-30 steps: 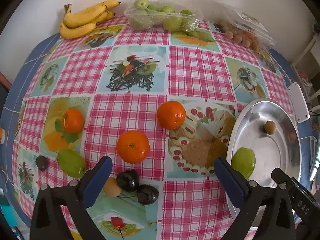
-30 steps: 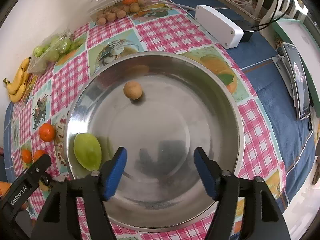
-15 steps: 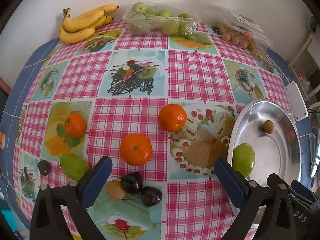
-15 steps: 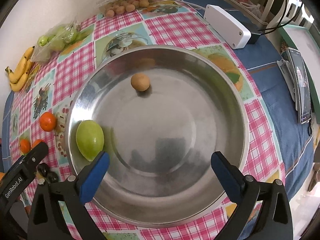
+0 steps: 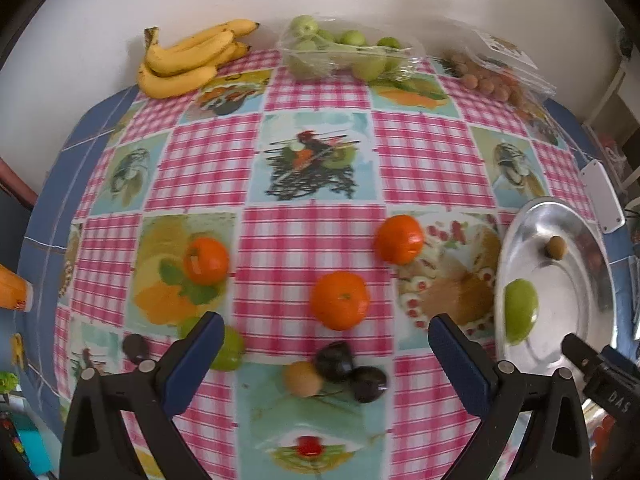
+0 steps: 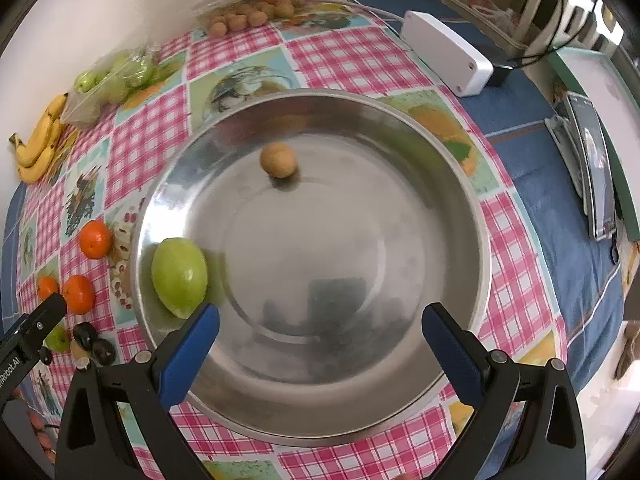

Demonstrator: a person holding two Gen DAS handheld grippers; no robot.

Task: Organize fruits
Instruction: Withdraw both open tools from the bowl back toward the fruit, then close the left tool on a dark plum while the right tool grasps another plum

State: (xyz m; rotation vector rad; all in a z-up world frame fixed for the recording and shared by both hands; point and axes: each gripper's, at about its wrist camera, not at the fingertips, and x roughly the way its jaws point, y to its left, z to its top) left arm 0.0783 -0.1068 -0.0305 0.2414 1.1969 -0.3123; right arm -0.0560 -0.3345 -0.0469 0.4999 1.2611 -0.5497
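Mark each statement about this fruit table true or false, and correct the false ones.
1. The metal bowl holds a green fruit and a small brown fruit. True.
2. The right gripper grips the green fruit. False: its jaws are wide open and empty above the bowl.
3. Three oranges lie on the tablecloth. True.
4. The bananas are in the bowl. False: they lie at the table's far edge by the wall.
5. The left gripper is open. True.

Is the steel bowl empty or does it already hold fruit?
Not empty. The steel bowl holds a green fruit against its left wall and a small brown fruit farther back; the rest is bare.
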